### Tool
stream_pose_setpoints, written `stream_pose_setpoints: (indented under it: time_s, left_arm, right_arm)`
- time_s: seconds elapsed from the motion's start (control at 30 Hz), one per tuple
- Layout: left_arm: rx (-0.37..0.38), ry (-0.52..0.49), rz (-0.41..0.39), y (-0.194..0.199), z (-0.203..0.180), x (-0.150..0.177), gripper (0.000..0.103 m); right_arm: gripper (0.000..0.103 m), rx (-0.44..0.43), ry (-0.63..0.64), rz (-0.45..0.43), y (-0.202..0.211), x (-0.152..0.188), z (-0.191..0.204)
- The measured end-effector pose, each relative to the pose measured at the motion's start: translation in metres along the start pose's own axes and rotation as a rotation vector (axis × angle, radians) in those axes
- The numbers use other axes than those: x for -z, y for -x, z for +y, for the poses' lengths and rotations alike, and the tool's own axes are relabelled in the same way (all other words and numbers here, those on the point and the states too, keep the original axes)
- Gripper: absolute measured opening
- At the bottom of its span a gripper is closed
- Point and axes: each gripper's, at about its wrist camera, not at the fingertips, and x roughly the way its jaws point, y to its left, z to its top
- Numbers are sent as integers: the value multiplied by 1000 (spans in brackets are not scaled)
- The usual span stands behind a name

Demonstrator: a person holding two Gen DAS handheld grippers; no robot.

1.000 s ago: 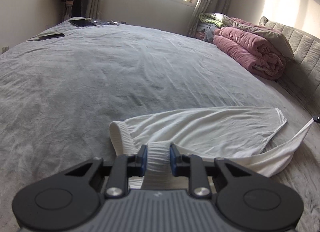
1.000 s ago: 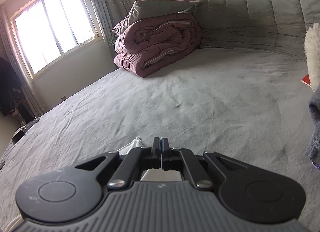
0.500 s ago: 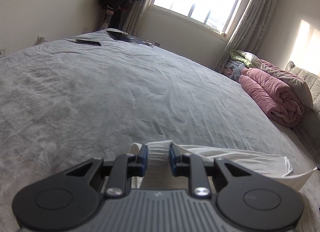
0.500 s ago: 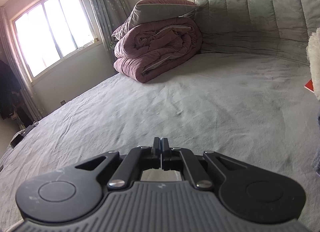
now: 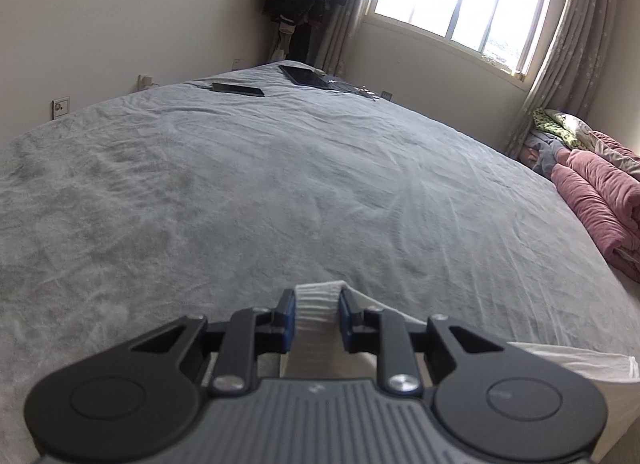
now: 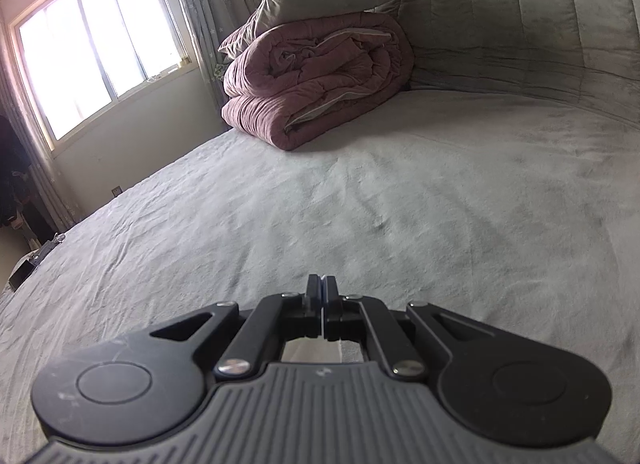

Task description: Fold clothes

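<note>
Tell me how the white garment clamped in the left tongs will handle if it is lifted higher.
The white garment is probably floppy: its ribbed band bunches between the left tongs and the rest trails loose on the grey bedspread. It looks thin, so likely light. Expect it to sag rather than hold shape.
</note>
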Motion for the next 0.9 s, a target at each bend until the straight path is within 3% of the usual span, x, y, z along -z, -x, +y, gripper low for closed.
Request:
stream_pose_setpoints:
  time_s: [0.3,0.77,0.9]
  left_arm:
    - [-96,-16,6,-37,-12,-4,22]
    - [-158,-22,53,-66,-7,7,22]
    - [-161,-18,102,-76,-5,11,27]
  right_arm:
    - [1,36,78,58,-51,3,34]
    - [1,74,184,64,-92,8,70]
    - [1,97,230,74,-104,13,80]
